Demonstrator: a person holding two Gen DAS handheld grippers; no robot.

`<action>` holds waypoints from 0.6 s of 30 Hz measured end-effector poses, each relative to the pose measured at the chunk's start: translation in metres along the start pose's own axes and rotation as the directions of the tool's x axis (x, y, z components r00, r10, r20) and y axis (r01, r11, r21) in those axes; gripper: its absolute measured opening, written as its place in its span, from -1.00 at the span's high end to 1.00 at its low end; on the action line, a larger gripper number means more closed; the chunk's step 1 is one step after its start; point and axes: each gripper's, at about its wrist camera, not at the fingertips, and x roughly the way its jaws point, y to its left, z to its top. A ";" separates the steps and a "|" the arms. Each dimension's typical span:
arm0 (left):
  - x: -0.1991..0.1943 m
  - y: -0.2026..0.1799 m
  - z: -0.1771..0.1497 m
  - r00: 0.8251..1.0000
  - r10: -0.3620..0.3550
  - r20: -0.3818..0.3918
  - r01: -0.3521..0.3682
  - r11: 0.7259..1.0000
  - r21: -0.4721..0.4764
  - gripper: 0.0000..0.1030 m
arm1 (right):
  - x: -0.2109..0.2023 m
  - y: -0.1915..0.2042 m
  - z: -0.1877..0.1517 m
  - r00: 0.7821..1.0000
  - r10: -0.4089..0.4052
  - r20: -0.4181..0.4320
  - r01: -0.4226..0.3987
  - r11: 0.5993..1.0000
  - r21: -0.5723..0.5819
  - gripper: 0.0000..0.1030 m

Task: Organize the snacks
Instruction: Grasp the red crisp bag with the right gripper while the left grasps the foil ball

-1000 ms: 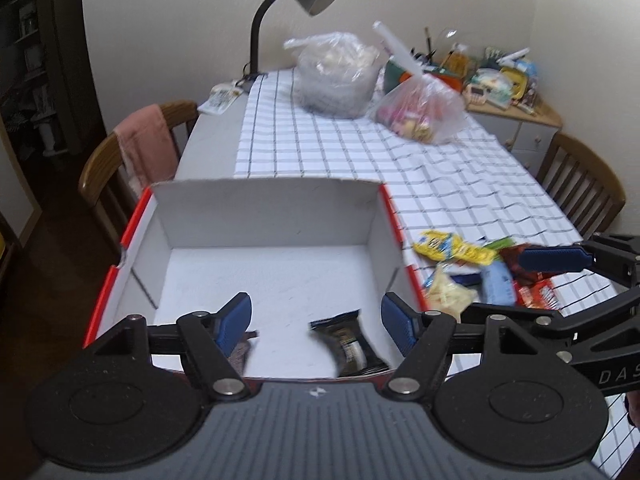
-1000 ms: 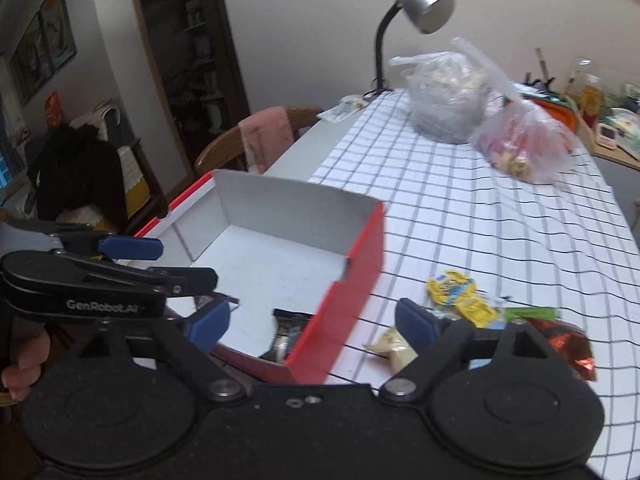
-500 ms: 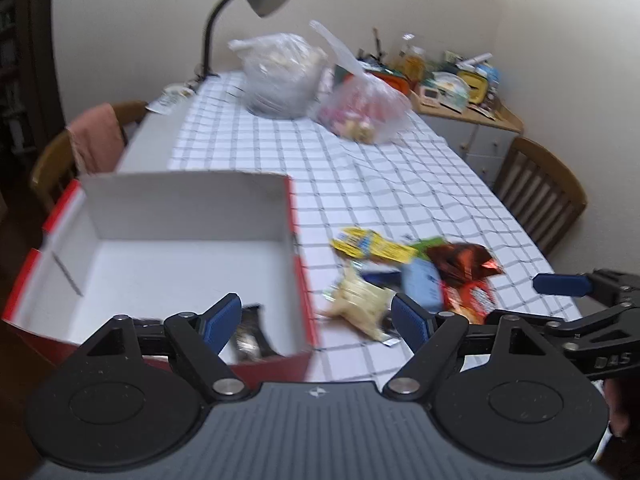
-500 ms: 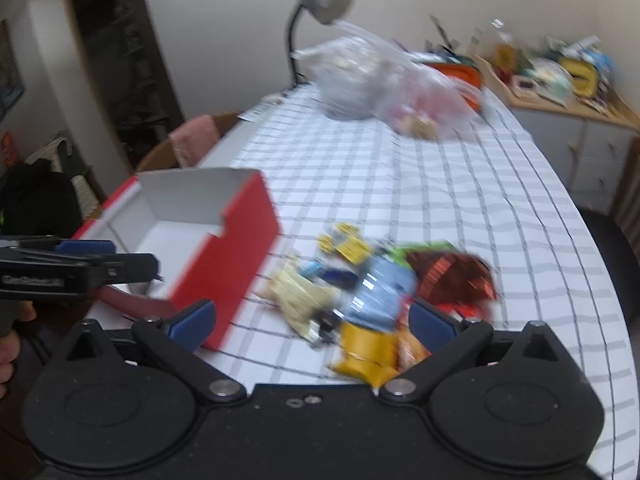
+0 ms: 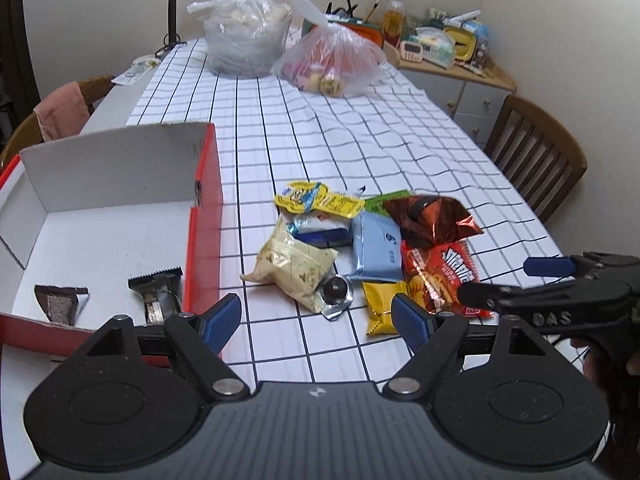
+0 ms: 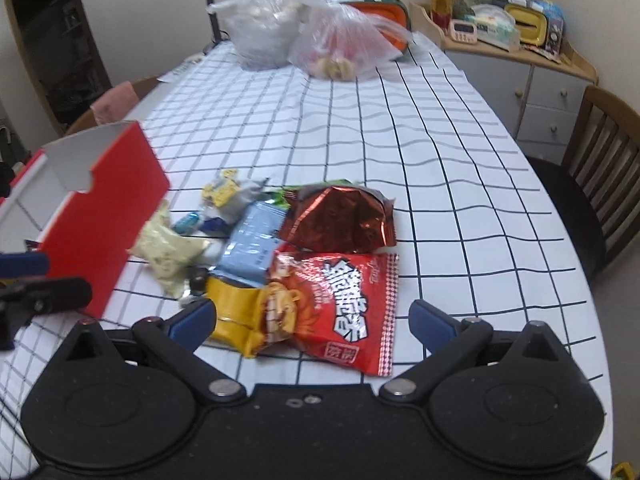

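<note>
Left tongs (image 5: 316, 318) spread wide, nothing between the blue pads; jaws have just been opening. They hang above bare checked cloth just in front of the snack pile. Right tongs (image 6: 312, 322) spread as wide as they go, jaws also just opened, empty, straddling the near edge of a red noodle-snack packet (image 6: 344, 304) and a yellow packet (image 6: 236, 312) without touching either.

Snack pile sits on the worktop (image 5: 360, 136), packets overlapping: cream pouch (image 5: 296, 266) nearest the box, a small round foil-wrapped sweet (image 5: 335, 290) against its corner, pale blue packet (image 5: 376, 250) in the middle, crinkled copper-red foil bag (image 5: 428, 214) behind the red packet, yellow sachet (image 5: 316, 198) at the far side, a green wrapper edge showing beneath.

Red box with white inside (image 5: 206, 216) stands open to the left of the pile, its right wall between the pile and the floor of the box. Two dark wrapped bars (image 5: 158, 294) lie in its near corner.

Further off: two clear plastic bags (image 5: 332, 60) of goods at the far end, lamp stem (image 5: 174, 8), wooden chair (image 5: 536, 156) at right, chair with pink cloth (image 5: 64, 110) at left, cluttered cabinet (image 5: 452, 60) beyond.
</note>
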 end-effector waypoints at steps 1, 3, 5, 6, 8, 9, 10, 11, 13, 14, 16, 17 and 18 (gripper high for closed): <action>0.003 -0.001 -0.001 1.000 0.007 -0.005 -0.007 1.000 -0.001 -0.59 | 0.007 -0.001 0.001 1.000 -0.004 -0.009 0.004 1.000 0.004 -0.99; 0.007 -0.003 -0.002 1.000 0.019 -0.011 -0.019 1.000 0.000 -0.59 | 0.020 -0.003 0.002 0.999 -0.010 -0.031 0.010 1.000 0.013 -0.99; 0.013 -0.006 -0.003 0.999 0.031 -0.014 -0.031 1.000 0.002 -0.59 | 0.030 -0.003 0.003 0.999 -0.012 -0.042 0.013 1.000 0.018 -0.99; 0.016 -0.007 -0.004 0.999 0.036 -0.014 -0.036 0.999 0.000 -0.59 | 0.034 -0.004 0.004 0.999 -0.012 -0.047 0.014 1.000 0.023 -0.99; 0.021 -0.007 -0.004 0.999 0.041 -0.016 -0.041 0.999 -0.007 -0.59 | 0.043 -0.005 0.006 0.998 -0.018 -0.059 0.019 0.999 0.032 -0.99; 0.024 -0.008 -0.003 0.999 0.042 -0.018 -0.042 0.999 -0.010 -0.59 | 0.047 -0.006 0.007 0.997 -0.027 -0.067 0.029 0.999 0.038 -0.99; 0.028 -0.009 -0.004 0.999 0.046 -0.023 -0.046 0.999 -0.012 -0.59 | 0.051 -0.007 0.009 0.997 -0.031 -0.077 0.034 0.998 0.047 -0.99; 0.031 -0.010 -0.004 0.998 0.051 -0.030 -0.051 0.999 -0.014 -0.59 | 0.056 -0.008 0.010 0.996 -0.028 -0.087 0.034 0.998 0.057 -0.99; 0.038 -0.011 -0.003 0.998 0.056 -0.041 -0.057 0.998 -0.020 -0.59 | 0.061 -0.010 0.010 0.994 -0.028 -0.101 0.035 0.997 0.071 -0.99; 0.041 -0.011 -0.003 0.997 0.058 -0.046 -0.059 0.998 -0.024 -0.59 | 0.064 -0.011 0.010 0.994 -0.031 -0.106 0.039 0.997 0.072 -0.99; 0.047 -0.012 -0.001 0.997 0.059 -0.059 -0.061 0.998 -0.031 -0.59 | 0.068 -0.011 0.009 0.993 -0.033 -0.117 0.042 0.996 0.073 -0.99; 0.051 -0.012 -0.001 0.996 0.062 -0.065 -0.065 0.997 -0.033 -0.59 | 0.071 -0.011 0.009 0.992 -0.033 -0.122 0.042 0.996 0.076 -0.99; 0.054 -0.013 0.000 0.995 0.064 -0.071 -0.067 0.997 -0.034 -0.59 | 0.072 -0.011 0.008 0.992 -0.029 -0.123 0.040 0.996 0.081 -0.99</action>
